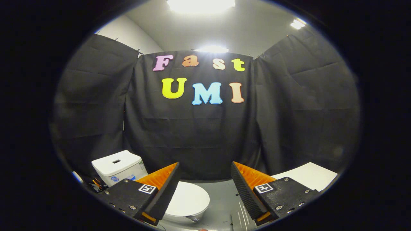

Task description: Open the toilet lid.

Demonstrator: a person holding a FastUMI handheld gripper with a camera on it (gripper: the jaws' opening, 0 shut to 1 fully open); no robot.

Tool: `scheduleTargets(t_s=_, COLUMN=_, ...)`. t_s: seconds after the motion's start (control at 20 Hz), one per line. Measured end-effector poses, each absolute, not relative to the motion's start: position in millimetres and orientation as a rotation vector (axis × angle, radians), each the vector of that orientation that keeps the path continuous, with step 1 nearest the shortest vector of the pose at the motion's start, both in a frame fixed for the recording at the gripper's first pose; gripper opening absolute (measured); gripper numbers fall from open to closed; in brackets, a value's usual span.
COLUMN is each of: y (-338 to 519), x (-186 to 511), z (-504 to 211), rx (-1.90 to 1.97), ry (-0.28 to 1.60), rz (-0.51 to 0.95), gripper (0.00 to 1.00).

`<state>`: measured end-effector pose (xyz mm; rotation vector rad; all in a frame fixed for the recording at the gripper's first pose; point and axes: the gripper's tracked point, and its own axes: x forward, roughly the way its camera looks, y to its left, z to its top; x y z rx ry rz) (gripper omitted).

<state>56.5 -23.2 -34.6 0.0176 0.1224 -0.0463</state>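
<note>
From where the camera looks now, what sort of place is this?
Probably a staged test booth, not a real bathroom: a small white toilet with its lid down and a tank stands before black cloth walls. The open hand-held gripper holds nothing.

Gripper: fingers standing wide apart, gripping nothing, held above the floor.
Toilet lid: lying closed on the bowl, showing between the fingers, partly hidden by the left finger.
Tank: standing behind the lid, beyond the left finger.
White board: lying beyond the right finger.
Floor: grey, showing between the fingers.
</note>
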Motion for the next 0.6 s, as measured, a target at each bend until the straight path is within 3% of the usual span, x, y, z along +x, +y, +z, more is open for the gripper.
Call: scheduleTargets(t_s=0.6, y=-38, x=90, z=-27, rx=0.022, ry=0.104, rz=-0.104, gripper=0.96)
